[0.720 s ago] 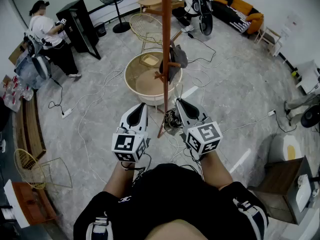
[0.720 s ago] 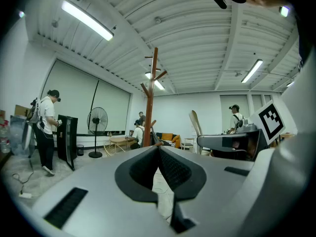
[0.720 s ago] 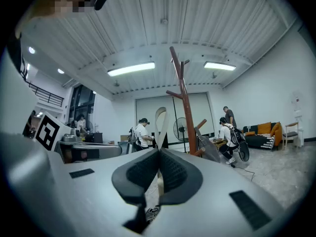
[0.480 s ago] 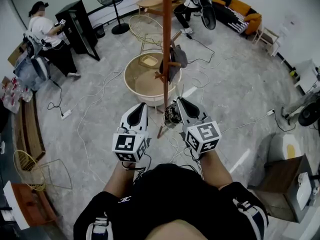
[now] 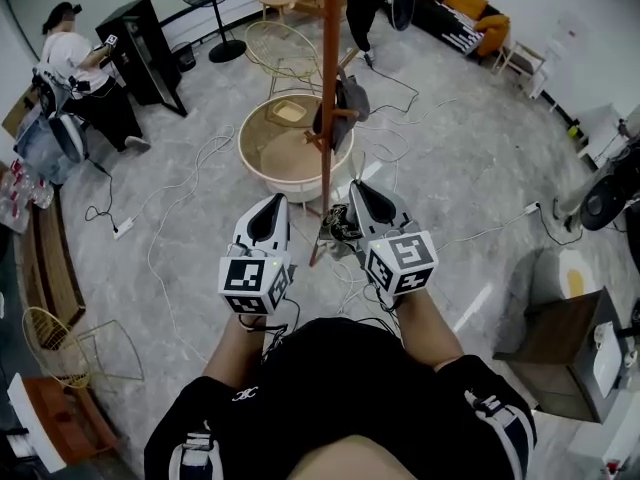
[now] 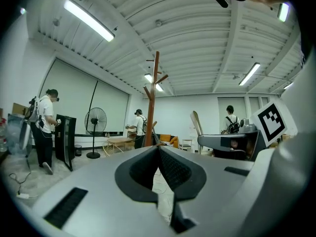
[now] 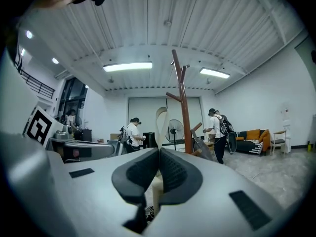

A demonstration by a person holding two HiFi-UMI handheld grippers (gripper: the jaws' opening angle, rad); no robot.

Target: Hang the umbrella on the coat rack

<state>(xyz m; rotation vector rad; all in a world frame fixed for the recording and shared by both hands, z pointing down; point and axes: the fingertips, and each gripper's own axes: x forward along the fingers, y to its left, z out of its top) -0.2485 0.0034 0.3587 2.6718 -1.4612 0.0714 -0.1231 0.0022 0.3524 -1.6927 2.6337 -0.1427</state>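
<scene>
Currently, the right gripper (image 5: pixel 358 196) fingers clamp the umbrella (image 7: pixel 161 110) by its pale loop, upright, just right of the coat rack (image 5: pixel 328 118); the left gripper (image 5: pixel 271 206) fingers are closed and empty.

floor (image 5: pixel 480 168): grey, cables (image 5: pixel 170 208) | walls (image 6: pixel 177 117): white | sofa (image 5: pixel 470 3): orange | ceiling: strip lights (image 6: pixel 89 19)
</scene>
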